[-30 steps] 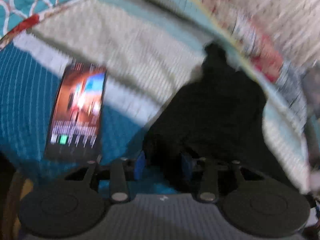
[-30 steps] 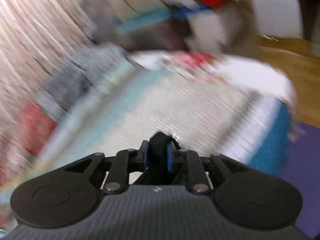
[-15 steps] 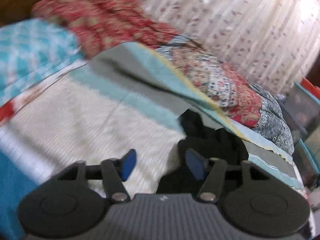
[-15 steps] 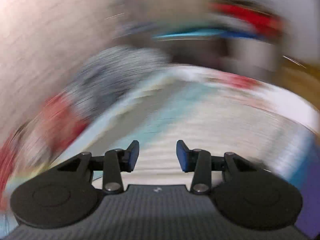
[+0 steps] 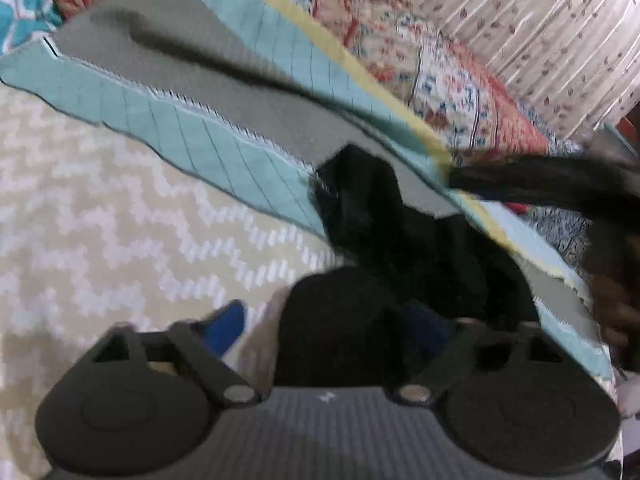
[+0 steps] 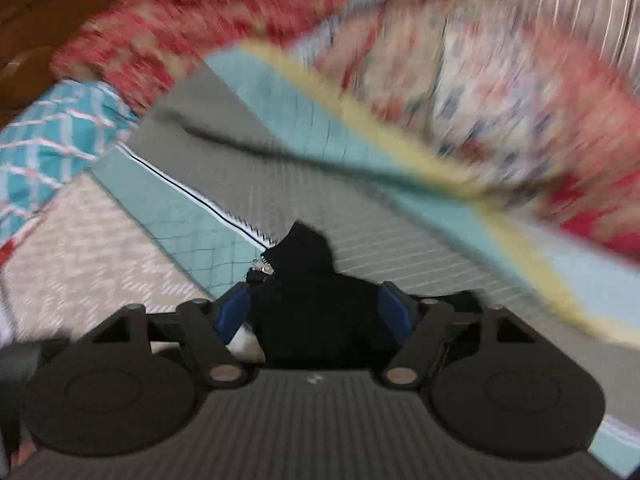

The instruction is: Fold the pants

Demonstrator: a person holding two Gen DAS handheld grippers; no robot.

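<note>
The black pants [image 5: 400,236] lie bunched in a dark heap on the bedspread [image 5: 100,208], low and right of centre in the left view and bottom centre in the right view, so no neat fold shows yet. The left gripper [image 5: 328,320] and the right gripper [image 6: 314,310] both stand wide apart around the cloth, not yet pinching it. I judge most of the folding remains.

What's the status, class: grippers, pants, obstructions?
Left gripper open, right gripper open. Black pants bunched on quilt, between both grippers' fingers. Nothing blocking.
</note>
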